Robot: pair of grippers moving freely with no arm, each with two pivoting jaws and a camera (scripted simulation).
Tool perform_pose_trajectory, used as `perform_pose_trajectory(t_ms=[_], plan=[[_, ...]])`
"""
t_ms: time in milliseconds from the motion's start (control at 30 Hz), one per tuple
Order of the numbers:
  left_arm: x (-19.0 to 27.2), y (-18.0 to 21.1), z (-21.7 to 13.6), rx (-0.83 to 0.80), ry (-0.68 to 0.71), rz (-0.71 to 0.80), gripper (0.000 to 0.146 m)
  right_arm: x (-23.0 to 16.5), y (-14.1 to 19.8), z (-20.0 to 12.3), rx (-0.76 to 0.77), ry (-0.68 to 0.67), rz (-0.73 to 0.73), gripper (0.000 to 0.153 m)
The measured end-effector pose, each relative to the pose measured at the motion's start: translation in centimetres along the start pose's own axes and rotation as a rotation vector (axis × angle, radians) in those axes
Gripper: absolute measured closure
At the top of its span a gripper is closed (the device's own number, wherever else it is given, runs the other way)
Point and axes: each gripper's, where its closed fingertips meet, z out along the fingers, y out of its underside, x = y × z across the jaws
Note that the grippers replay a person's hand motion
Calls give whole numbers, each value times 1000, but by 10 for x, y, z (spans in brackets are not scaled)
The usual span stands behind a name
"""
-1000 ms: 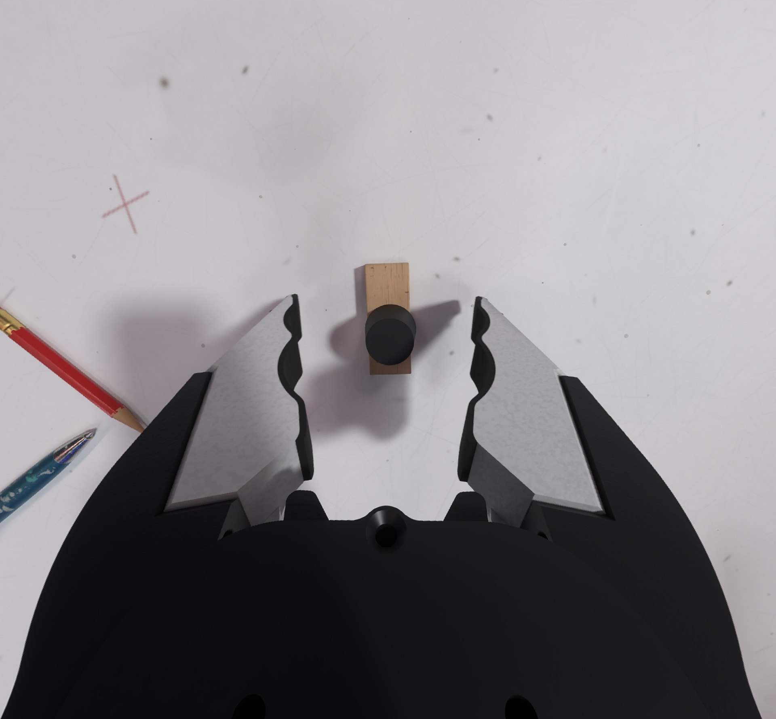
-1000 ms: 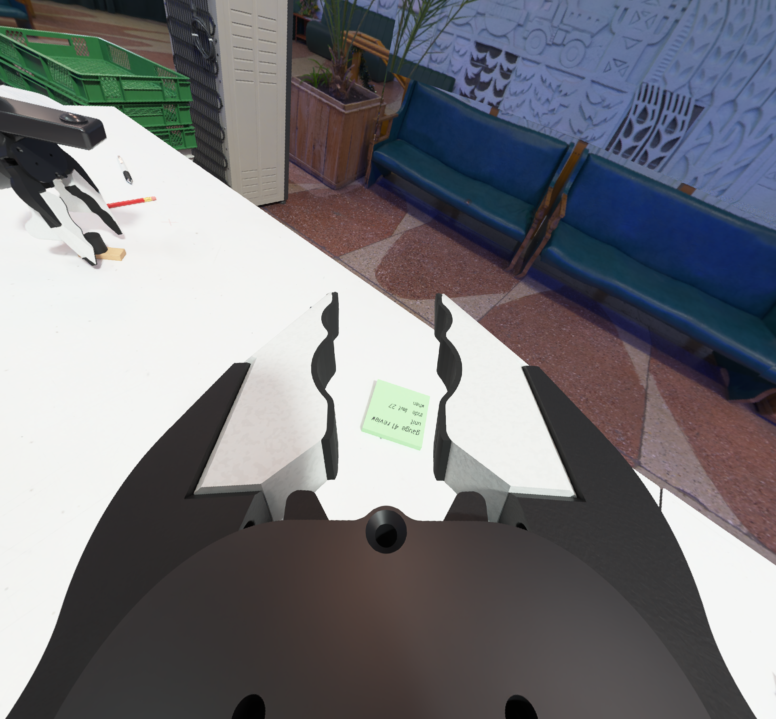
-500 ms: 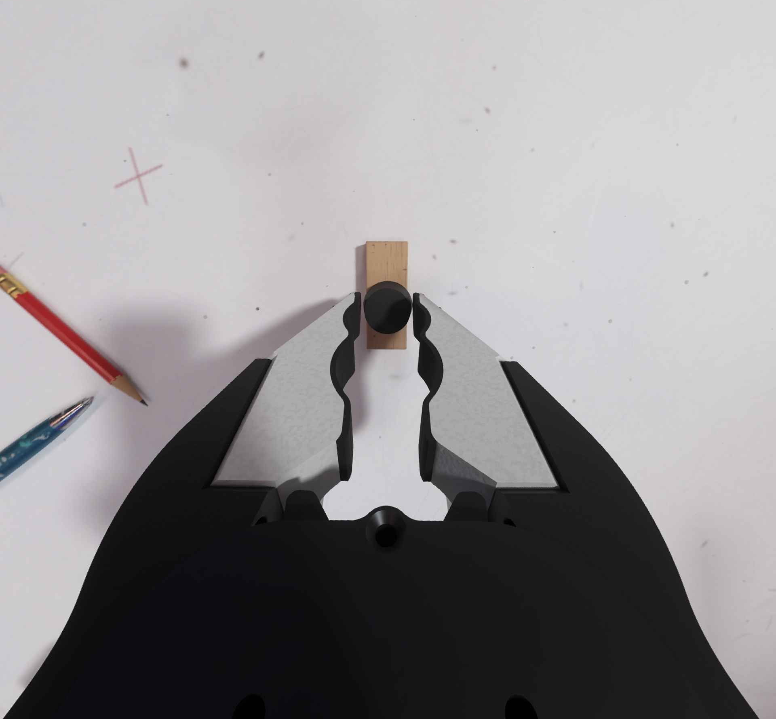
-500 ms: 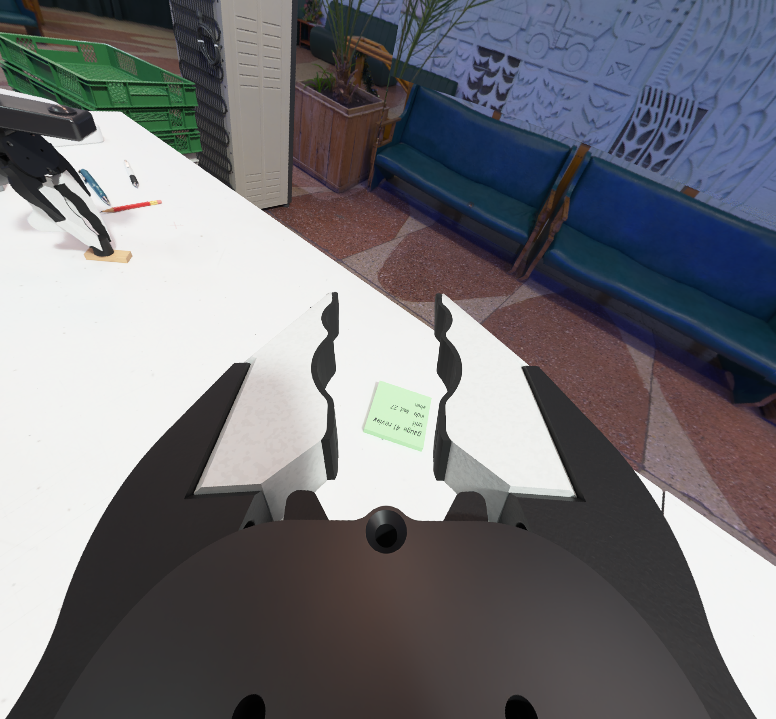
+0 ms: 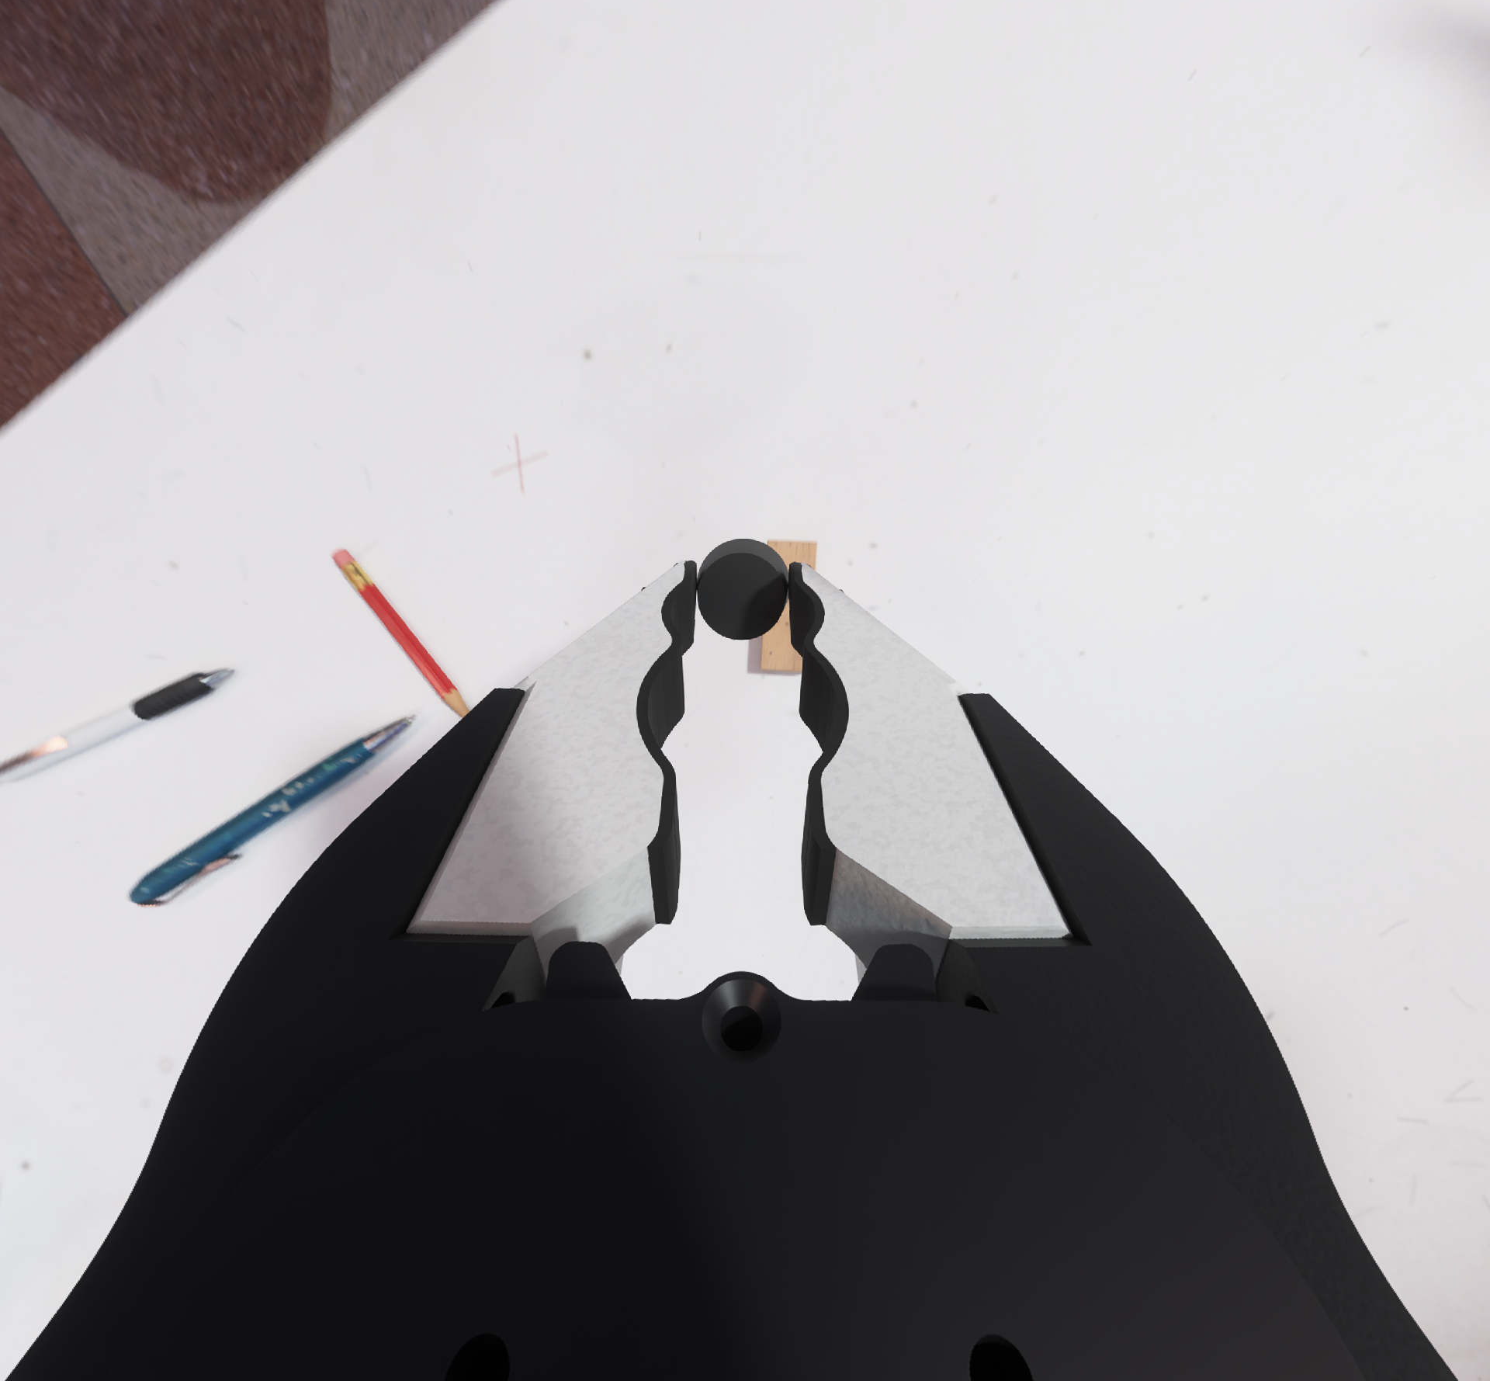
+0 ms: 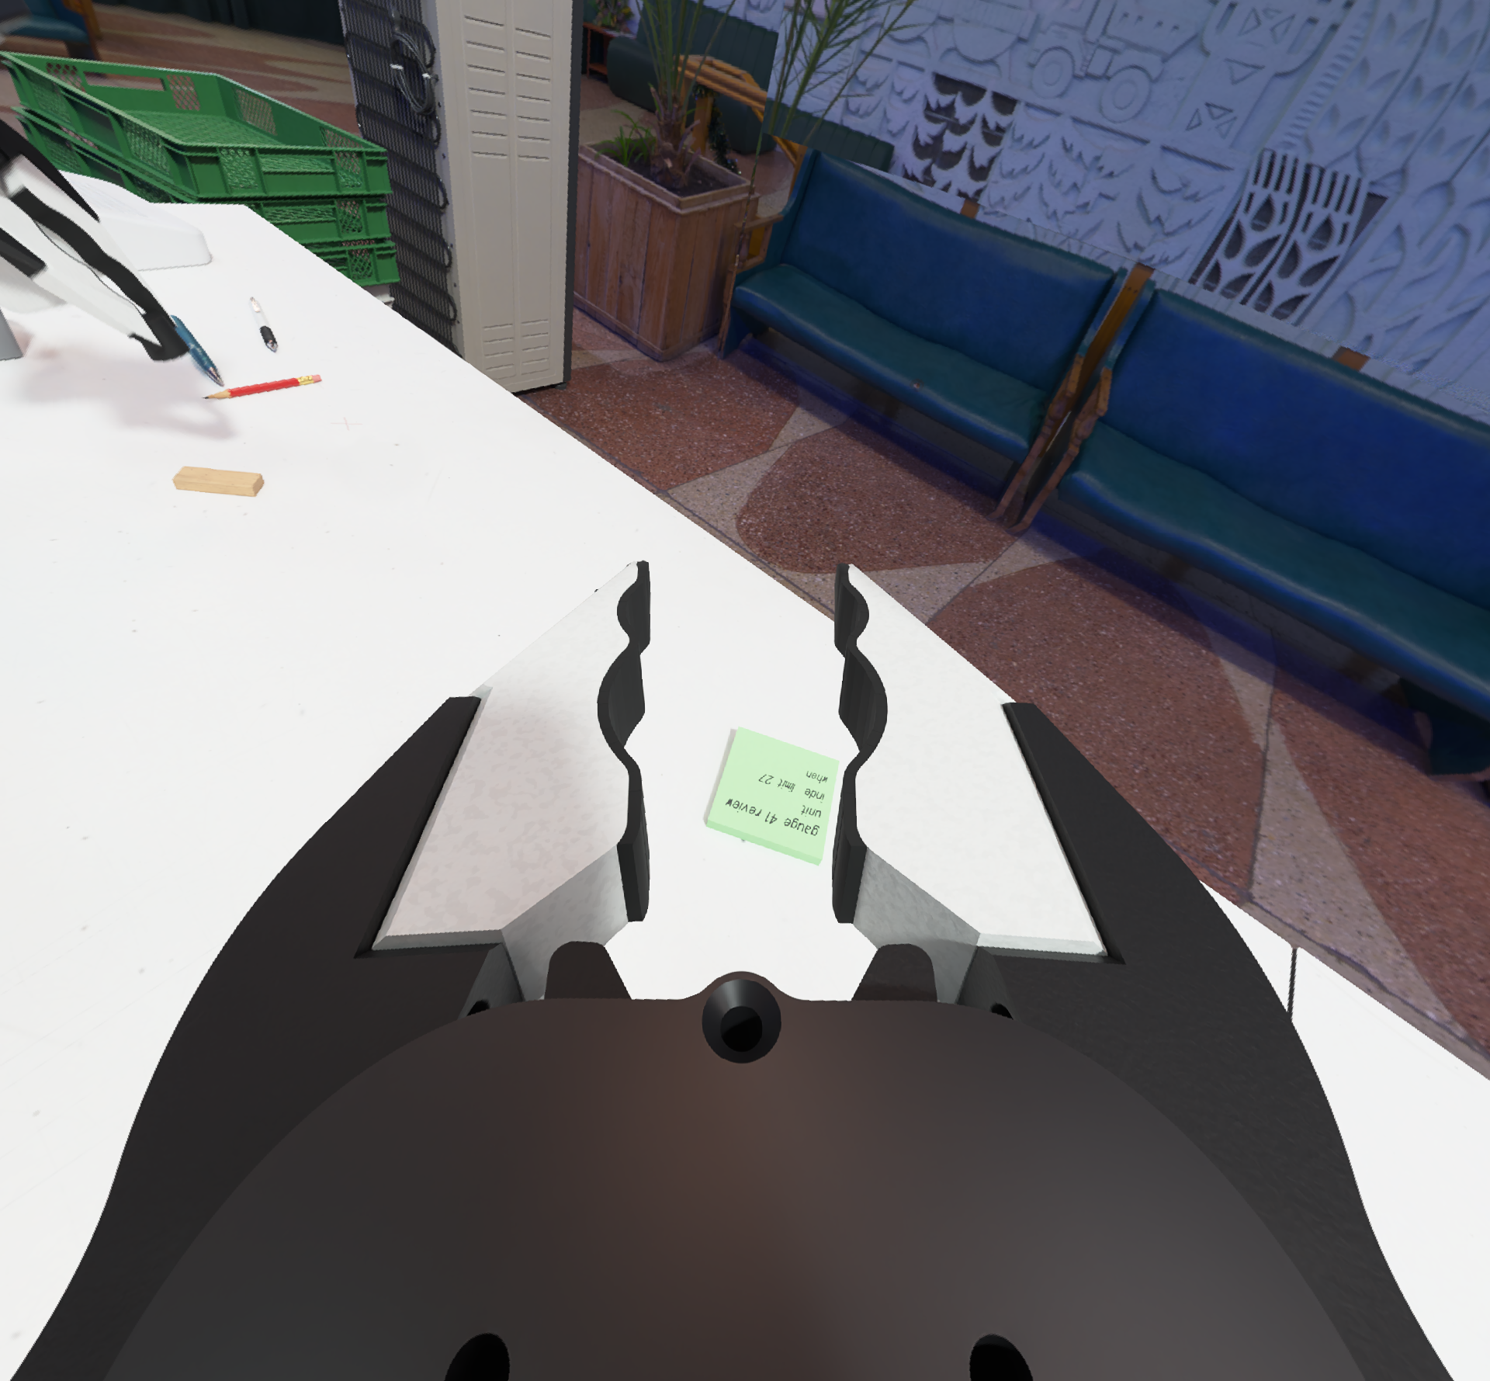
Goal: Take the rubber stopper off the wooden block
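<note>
My left gripper (image 5: 740, 591) is shut on the black rubber stopper (image 5: 740, 589), held between its fingertips well above the white table (image 5: 1048, 294). The small wooden block (image 5: 780, 655) lies flat on the table below, partly hidden behind the stopper and the right finger. In the right wrist view the block (image 6: 218, 480) lies bare, and the left gripper (image 6: 157, 344) hangs above and to its left, blurred. My right gripper (image 6: 740, 576) is open and empty, low over the table near its edge.
A red pencil (image 5: 399, 632), a blue pen (image 5: 270, 810) and a white-and-black pen (image 5: 113, 723) lie left of the block. A faint red cross (image 5: 520, 461) marks the table. A green note (image 6: 772, 795) lies between the right gripper's fingers. The table edge (image 5: 282, 213) runs diagonally.
The left gripper closed on the stopper, then lifted it off the block and rose, tilting so more table and floor show. The right gripper has stayed in place.
</note>
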Motion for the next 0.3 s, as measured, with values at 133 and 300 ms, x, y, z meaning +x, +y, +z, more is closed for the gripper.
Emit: perform_pose_trajectory(t_ms=[133, 300], plan=[[15, -34, -32, 102, -2, 43, 123, 5, -1, -5, 13, 12, 13, 107], [66, -77, -61, 236, 64, 125, 123, 15, -3, -18, 40, 36, 39, 107]])
